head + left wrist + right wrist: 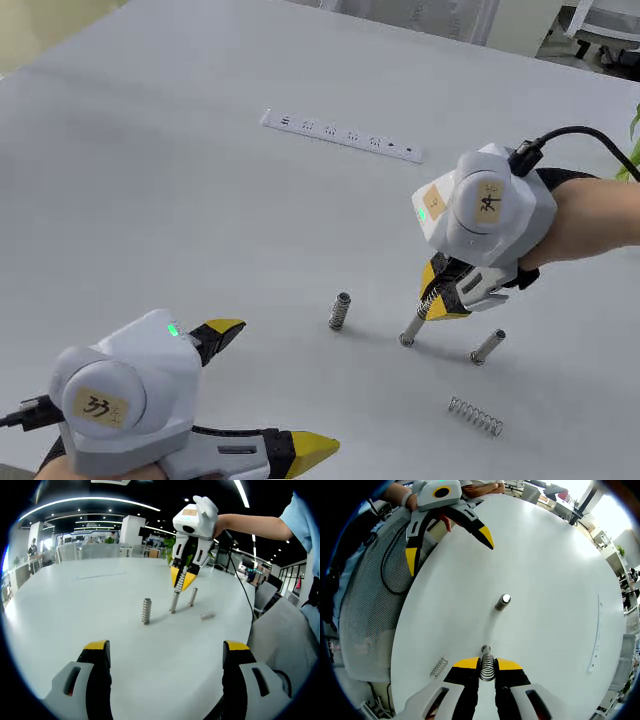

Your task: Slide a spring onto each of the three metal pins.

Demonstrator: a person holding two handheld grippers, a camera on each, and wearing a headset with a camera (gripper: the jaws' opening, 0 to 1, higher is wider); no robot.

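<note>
Desk (150, 200): white and wide, carrying all the parts.
Left hand-held gripper (268, 390): jaws spread wide, holding nothing, low at the near edge and well apart from the pins.
Right hand-held gripper (437, 300): clamped on a spring (487, 666) directly over the middle pin (410, 330); by far the nearer of the two.
Power strip (340, 135): on the far side, away from the work.
Key relation: the held spring's long axis lines up with the middle pin and its lower end meets the pin's top. I judge the push goes straight down along the pin.
Sprung pin (340, 310): already wears its spring.
Bare pin (487, 346): nothing on it.
Loose spring (475, 416): lying flat near the bare pin.
Writing: handwritten stickers (100, 408) on both housings, not clear enough to read.
</note>
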